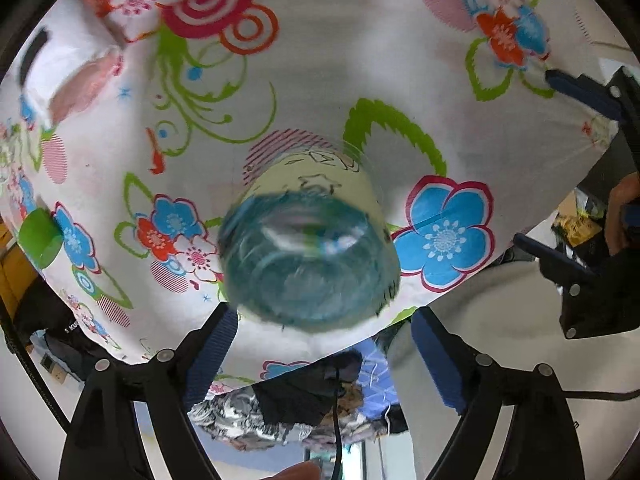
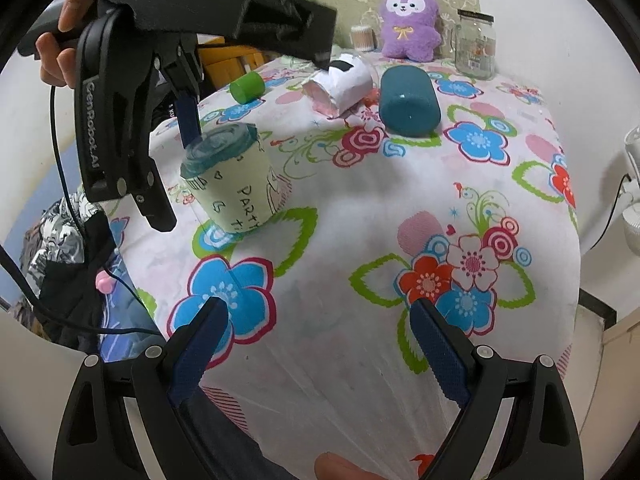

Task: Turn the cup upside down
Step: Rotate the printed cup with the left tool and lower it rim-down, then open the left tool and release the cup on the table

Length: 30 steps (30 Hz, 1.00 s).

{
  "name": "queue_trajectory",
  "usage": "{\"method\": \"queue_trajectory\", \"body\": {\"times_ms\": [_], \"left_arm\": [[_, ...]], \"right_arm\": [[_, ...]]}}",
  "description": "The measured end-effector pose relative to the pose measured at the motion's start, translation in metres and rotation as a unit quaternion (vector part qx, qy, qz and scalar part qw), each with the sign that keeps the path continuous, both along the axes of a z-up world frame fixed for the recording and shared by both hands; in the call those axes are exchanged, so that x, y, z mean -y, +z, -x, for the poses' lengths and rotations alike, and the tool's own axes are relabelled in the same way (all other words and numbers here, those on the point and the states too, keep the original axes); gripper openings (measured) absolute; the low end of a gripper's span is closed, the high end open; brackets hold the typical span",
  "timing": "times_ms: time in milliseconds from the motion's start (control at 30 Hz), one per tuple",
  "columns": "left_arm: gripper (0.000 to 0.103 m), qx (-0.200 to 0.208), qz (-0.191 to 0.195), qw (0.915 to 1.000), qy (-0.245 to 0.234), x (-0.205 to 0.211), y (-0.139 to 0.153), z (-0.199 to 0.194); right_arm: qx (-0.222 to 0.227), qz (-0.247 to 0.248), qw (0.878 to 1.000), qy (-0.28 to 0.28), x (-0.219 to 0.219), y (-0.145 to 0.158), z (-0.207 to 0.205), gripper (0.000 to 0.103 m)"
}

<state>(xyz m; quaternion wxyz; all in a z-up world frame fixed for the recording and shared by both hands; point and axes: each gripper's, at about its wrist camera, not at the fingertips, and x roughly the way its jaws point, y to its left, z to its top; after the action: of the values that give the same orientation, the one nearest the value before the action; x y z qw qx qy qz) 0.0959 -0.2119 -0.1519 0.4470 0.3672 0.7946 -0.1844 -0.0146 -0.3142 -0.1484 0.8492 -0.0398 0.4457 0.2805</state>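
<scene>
A pale green paper cup point(image 2: 236, 184) with a teal end uppermost stands on the flowered tablecloth point(image 2: 360, 208), tilted slightly. In the left wrist view the cup point(image 1: 310, 256) fills the middle, teal end toward the camera, blurred. My left gripper point(image 1: 324, 354) is open, its blue pads just short of the cup on either side. It shows in the right wrist view point(image 2: 188, 120) above and left of the cup. My right gripper point(image 2: 320, 356) is open and empty over the table's near edge.
A teal cylinder point(image 2: 408, 100) lies at the back, beside a white and pink cup point(image 2: 340, 84) on its side. A green cap point(image 2: 247, 87), a purple plush point(image 2: 408, 20) and a glass jar point(image 2: 475, 44) stand farther back. The table edge drops off left.
</scene>
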Motion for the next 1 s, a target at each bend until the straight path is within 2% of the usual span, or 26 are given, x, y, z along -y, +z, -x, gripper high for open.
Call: {"method": "queue_trajectory", "body": {"times_ms": [200, 433, 667, 800, 1000], "left_arm": [[0.091, 0.064, 0.060, 0.9959, 0.023, -0.013, 0.032, 0.005], [0.091, 0.123, 0.145, 0.9804, 0.050, -0.038, 0.061, 0.027], [0.091, 0.181, 0.204, 0.9590, 0.079, -0.069, 0.075, 0.042], [0.091, 0.198, 0.232, 0.9471, 0.102, -0.086, 0.083, 0.041], [0.091, 0.264, 0.268, 0.9160, 0.138, -0.113, 0.102, 0.036]], "right_arm": [[0.016, 0.008, 1.000, -0.001, -0.007, 0.014, 0.001, 0.094], [0.029, 0.019, 0.999, -0.009, -0.018, 0.032, 0.001, 0.094], [0.038, 0.034, 0.999, -0.017, -0.031, 0.047, 0.003, 0.094], [0.042, 0.044, 0.998, -0.017, -0.041, 0.052, 0.002, 0.094], [0.066, 0.047, 0.996, -0.026, -0.053, 0.068, 0.000, 0.094]]}}
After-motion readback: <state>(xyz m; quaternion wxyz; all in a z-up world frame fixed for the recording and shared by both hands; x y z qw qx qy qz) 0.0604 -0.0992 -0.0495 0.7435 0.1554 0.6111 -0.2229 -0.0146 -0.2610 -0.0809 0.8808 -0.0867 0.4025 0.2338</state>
